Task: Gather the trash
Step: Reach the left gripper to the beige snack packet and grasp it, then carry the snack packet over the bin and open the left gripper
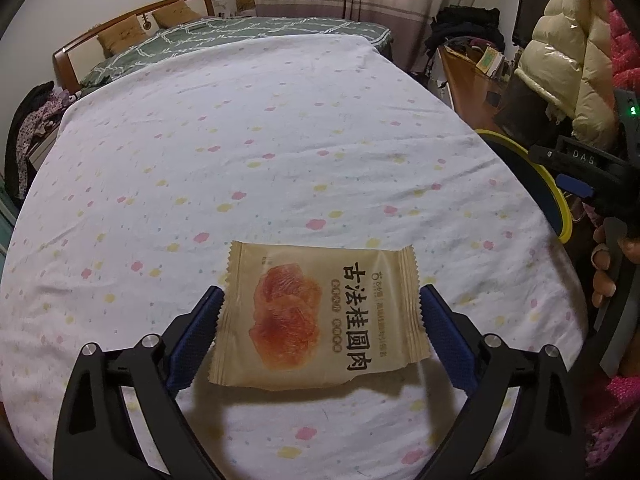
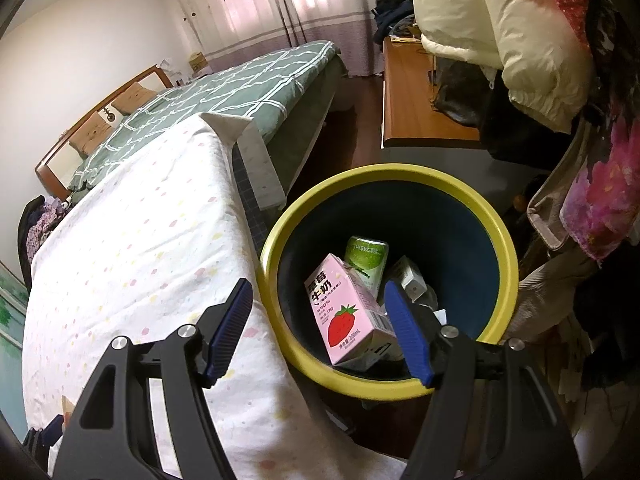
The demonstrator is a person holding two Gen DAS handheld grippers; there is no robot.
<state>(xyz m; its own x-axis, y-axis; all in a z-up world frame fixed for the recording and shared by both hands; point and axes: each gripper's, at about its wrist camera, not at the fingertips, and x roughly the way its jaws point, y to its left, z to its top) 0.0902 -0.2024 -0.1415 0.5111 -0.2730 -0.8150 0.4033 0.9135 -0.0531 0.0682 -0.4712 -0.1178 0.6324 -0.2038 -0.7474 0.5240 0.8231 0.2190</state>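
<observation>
A tan snack packet (image 1: 316, 312) with an orange fruit picture lies on the spotted white sheet (image 1: 240, 160), its near end lifted a little over its shadow. My left gripper (image 1: 320, 294) straddles it, and both blue pads (image 1: 200, 332) touch its crimped side edges. My right gripper (image 2: 317, 286) hovers open above the yellow-rimmed blue bin (image 2: 384, 172), nothing between its fingers. Down in the bin are a pink strawberry milk carton (image 2: 348, 312), a green can (image 2: 366, 260) and a white box (image 2: 408, 276). In the left wrist view the bin (image 1: 556, 196) stands at the bed's right edge.
A second bed with a green checked cover (image 2: 240, 92) and a wooden headboard (image 1: 132, 24) stands beyond. To the right are a wooden desk (image 2: 416, 100), a cream puffy jacket (image 2: 500, 32) and piled clothes. A hand (image 1: 604, 268) grips the right tool.
</observation>
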